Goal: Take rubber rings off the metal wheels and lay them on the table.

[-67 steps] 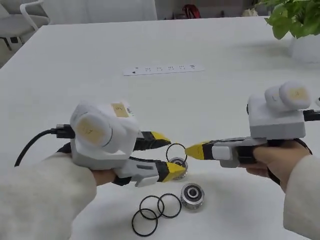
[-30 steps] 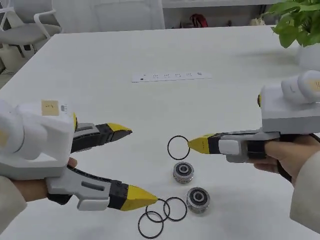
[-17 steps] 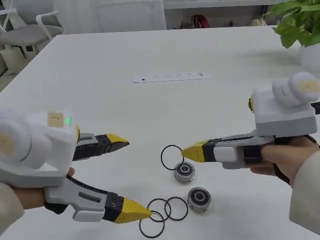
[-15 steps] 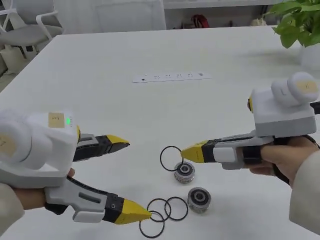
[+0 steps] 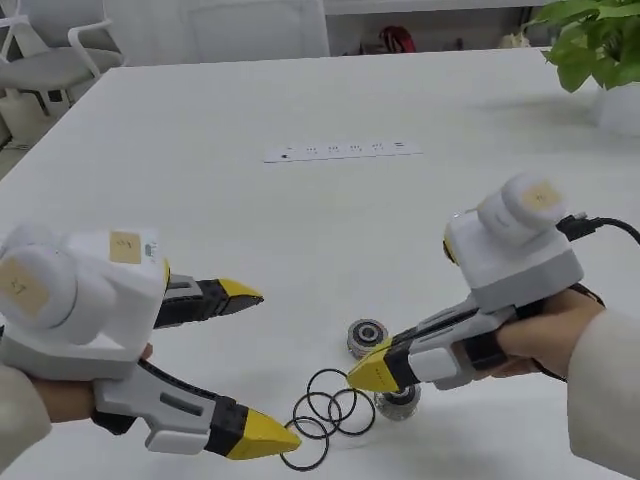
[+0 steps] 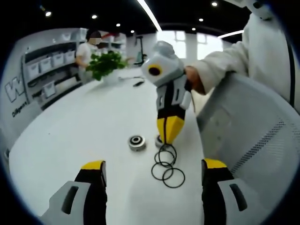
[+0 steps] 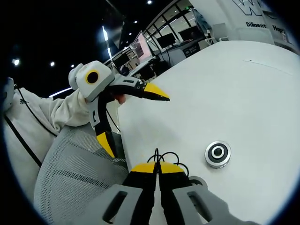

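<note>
My right gripper (image 5: 352, 378) is shut on a thin black rubber ring (image 5: 312, 380) and holds it low over three more rings (image 5: 300, 432) lying on the white table (image 5: 300, 230). One metal wheel (image 5: 367, 335) lies bare just beyond the tip. A second wheel (image 5: 402, 402) is partly hidden under the right gripper. My left gripper (image 5: 255, 365) stands wide open to the left of the rings, holding nothing. The left gripper view shows the right gripper (image 6: 168, 133) tip down on the rings (image 6: 166, 164) beside a wheel (image 6: 137, 142). In the right gripper view a wheel (image 7: 218, 153) lies to the right.
A white power strip (image 5: 340, 151) lies flat mid-table. A potted plant (image 5: 595, 45) stands at the far right corner, and a chair (image 5: 45, 45) at the far left. A grey mesh chair back (image 6: 253, 131) is close behind the near table edge.
The right gripper has come down and to the left with its ring, from above the far wheel to the rings on the table. The left gripper, earlier at the wheel, has drawn back open.
</note>
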### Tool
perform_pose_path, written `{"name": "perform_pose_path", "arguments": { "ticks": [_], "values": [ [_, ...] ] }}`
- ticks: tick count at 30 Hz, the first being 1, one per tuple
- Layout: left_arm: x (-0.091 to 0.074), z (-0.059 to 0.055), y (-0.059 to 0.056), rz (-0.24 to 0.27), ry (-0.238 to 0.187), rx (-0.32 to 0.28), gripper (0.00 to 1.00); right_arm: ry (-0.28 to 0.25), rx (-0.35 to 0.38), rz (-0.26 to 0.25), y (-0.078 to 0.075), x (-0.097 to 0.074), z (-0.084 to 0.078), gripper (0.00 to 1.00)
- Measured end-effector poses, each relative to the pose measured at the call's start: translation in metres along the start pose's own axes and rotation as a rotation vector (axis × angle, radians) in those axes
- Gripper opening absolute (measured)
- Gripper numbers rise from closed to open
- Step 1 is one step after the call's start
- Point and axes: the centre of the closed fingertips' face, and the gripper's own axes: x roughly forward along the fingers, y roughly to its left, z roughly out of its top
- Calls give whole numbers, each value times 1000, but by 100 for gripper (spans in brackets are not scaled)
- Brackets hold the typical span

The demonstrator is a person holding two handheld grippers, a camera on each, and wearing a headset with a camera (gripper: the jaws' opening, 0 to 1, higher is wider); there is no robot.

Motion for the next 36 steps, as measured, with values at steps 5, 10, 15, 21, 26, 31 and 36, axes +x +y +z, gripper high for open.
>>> {"name": "perform_pose_path", "arguments": {
  "ticks": [5, 10, 15, 21, 26, 31, 36],
  "values": [
    [1, -2, -1, -6, 6, -3, 85, 68, 23, 14, 1, 5, -16, 0],
    [1, -4, -3, -13, 16, -5, 85, 132, 0, 11, 0, 10, -30, 0],
    [1, -5, -3, -13, 19, -6, 85, 162, -7, -2, -4, 11, -36, 0],
    [2, -8, -4, -21, 31, -5, 86, 173, -29, -38, -11, 11, -38, 0],
    [1, -9, -4, -19, 35, -7, 86, 150, -28, -57, -15, 9, -33, 1],
    [2, -9, -5, -21, 36, -12, 86, 135, -43, -77, -19, 7, -30, 5],
    [1, -8, -4, -16, 32, -15, 86, 86, -55, -97, -20, 1, -18, 8]
  ]
}}
